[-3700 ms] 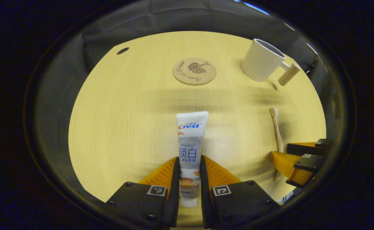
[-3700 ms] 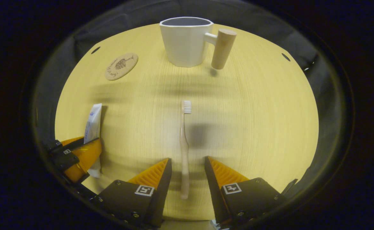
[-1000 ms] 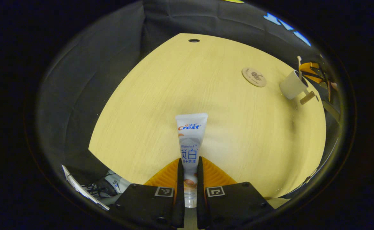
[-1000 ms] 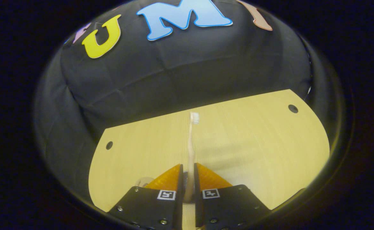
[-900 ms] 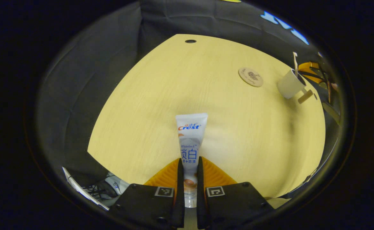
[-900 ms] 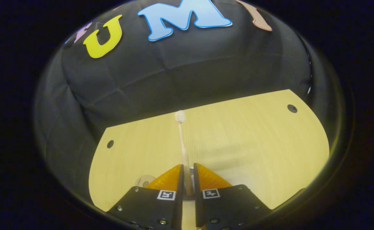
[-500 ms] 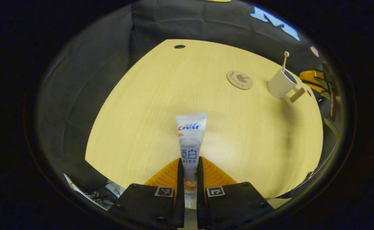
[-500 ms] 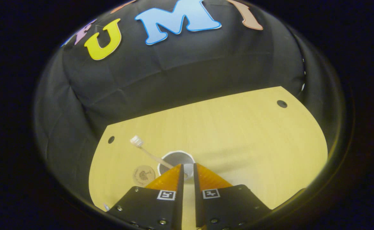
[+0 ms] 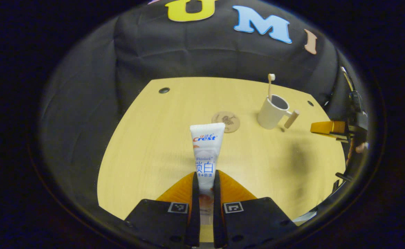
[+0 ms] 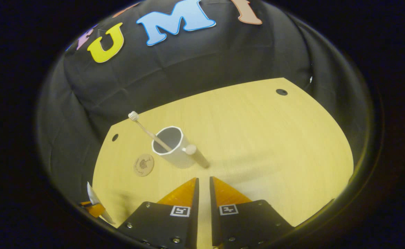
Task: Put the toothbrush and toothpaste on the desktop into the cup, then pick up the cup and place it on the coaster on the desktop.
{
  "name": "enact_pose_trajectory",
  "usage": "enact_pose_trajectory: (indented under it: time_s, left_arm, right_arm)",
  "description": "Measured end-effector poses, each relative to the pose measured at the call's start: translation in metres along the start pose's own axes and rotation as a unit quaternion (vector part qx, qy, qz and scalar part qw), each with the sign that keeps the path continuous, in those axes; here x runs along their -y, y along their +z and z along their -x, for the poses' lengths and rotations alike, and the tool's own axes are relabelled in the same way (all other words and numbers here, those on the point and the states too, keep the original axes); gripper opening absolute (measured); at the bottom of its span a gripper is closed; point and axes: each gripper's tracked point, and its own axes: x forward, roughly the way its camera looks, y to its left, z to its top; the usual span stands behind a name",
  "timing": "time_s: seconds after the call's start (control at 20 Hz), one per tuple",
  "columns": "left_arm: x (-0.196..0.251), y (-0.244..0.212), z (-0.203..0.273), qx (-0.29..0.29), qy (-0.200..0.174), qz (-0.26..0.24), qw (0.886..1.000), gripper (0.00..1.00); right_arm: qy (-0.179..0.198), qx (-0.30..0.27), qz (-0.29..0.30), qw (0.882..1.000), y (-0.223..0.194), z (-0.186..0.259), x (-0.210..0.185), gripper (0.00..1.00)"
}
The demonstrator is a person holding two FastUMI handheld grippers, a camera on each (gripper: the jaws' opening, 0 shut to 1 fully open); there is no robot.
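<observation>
Toothpaste (image 9: 206,152) is sitting clamped btwn both fingers of the left gripper (image 9: 205,180), cap end down in the jaws, flat crimped end sticking fwd, tube held above the desktop (image 9: 154,145). In the right gripper view that same tube is showing at the lower left edge (image 10: 91,195), w/ the left gripper's fingers around it.

Right gripper (image 10: 202,185) is hanging over the desktop (image 10: 257,138) w/ its fingers nearly together, just a thin slit btwn them & nothing in it. In the left gripper view it is poking in at the far right (image 9: 328,127), near the cup but apart from it.

Cup (image 10: 173,147) is standing upright on the desktop, handle pointing toward the right gripper. Toothbrush (image 10: 147,130) is leaning inside the cup, bristle head up & tilted out over the rim. In the left gripper view the cup (image 9: 271,114) is standing w/ the toothbrush (image 9: 270,86) rising from it almost straight.

Coaster (image 10: 143,165) is lying flat on the desktop just beside the cup, not touching it; nothing on it. In the left gripper view the coaster (image 9: 227,121) is partly hidden behind the tube's top edge.
</observation>
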Motion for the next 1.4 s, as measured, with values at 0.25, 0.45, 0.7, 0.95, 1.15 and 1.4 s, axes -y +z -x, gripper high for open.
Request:
enact_pose_trajectory:
  time_s: [0.25,0.45,0.7,0.95,1.15,1.4]
  left_arm:
    - [0.060,0.050,-0.011,0.034,-0.055,-0.077,0.995,0.23]
    - [0.119,0.085,-0.024,0.060,-0.093,-0.129,0.985,0.23]
    - [0.177,0.125,-0.045,0.092,-0.132,-0.187,0.969,0.23]
    - [0.216,0.152,-0.062,0.116,-0.149,-0.221,0.957,0.23]
    - [0.235,0.179,-0.083,0.136,-0.152,-0.242,0.949,0.22]
    - [0.250,0.206,-0.110,0.167,-0.140,-0.268,0.938,0.23]
  right_arm:
    - [-0.022,0.017,-0.021,0.999,-0.008,0.028,0.029,0.16]
    - [-0.040,0.028,-0.042,0.998,-0.014,0.045,0.053,0.20]
    - [-0.070,0.021,-0.066,0.995,-0.028,0.061,0.084,0.16]
    - [-0.088,0.016,-0.083,0.992,-0.035,0.071,0.102,0.16]
    - [-0.092,0.011,-0.099,0.991,-0.042,0.077,0.107,0.16]
    - [-0.096,0.002,-0.123,0.988,-0.051,0.082,0.111,0.16]
